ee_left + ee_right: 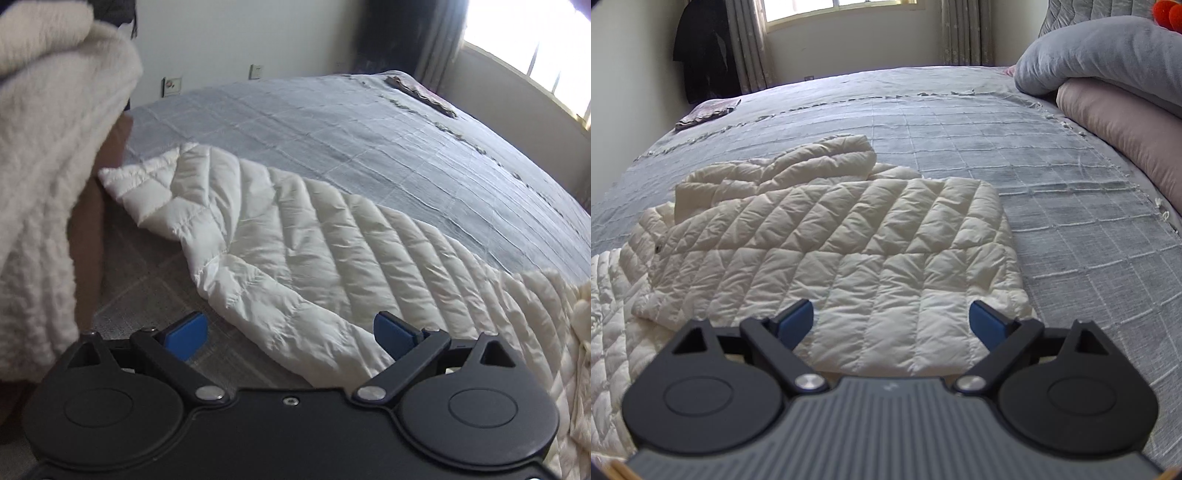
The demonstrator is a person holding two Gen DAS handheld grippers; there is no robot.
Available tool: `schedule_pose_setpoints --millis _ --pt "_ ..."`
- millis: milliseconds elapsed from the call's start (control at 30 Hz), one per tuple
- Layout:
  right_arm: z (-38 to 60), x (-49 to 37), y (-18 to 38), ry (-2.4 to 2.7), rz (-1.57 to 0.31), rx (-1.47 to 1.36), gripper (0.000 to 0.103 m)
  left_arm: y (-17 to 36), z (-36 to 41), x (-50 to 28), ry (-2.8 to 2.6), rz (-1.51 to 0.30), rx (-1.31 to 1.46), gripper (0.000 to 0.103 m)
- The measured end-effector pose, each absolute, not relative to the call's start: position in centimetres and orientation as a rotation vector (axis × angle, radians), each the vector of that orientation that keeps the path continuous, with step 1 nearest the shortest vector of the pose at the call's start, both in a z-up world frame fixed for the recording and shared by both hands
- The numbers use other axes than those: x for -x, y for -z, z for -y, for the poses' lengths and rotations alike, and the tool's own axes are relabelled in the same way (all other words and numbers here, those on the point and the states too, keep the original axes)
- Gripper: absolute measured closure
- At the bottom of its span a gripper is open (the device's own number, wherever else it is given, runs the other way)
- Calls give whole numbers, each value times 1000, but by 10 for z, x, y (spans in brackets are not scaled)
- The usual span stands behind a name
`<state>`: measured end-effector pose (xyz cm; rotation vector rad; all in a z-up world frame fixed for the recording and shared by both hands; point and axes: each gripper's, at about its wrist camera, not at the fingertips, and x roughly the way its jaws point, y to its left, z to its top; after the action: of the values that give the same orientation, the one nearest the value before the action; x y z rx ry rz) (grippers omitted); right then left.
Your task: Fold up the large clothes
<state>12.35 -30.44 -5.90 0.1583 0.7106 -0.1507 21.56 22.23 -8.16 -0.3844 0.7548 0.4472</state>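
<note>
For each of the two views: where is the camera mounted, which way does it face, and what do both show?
Left wrist: behind the open left claw, angled down at the jacket sleeve; window at right.
Right wrist: behind the open right claw, angled down over the folded jacket body toward the far window.
Shared: white quilted jacket on the grey bedspread, and the folded cloth on the bed.

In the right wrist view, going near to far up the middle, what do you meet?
Open right claw → cream quilted puffer jacket → grey checked bedspread → bright curtained window.
</note>
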Motion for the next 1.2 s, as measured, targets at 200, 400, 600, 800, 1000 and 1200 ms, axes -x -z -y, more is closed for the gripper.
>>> schedule_pose_setpoints --millis 200,400,600,800,1000,1200 --pt "305 -126 62 159 -720 -144 11 96 -233 -230 -499 -718 399 8" --pt "305 -129 65 160 -730 -131 11 95 -240 -234 -539 -633 395 54" --pt "305 -129 63 155 -719 -141 11 63 -224 -230 -470 -481 345 93" --pt "310 -127 62 154 -710 -175 11 -8 -156 -212 -210 -256 256 94" --pt "316 -124 58 152 -692 -198 11 -51 -68 -200 146 -156 211 94" --pt "326 -121 54 166 -672 -237 11 -43 21 -200 466 -229 182 94"
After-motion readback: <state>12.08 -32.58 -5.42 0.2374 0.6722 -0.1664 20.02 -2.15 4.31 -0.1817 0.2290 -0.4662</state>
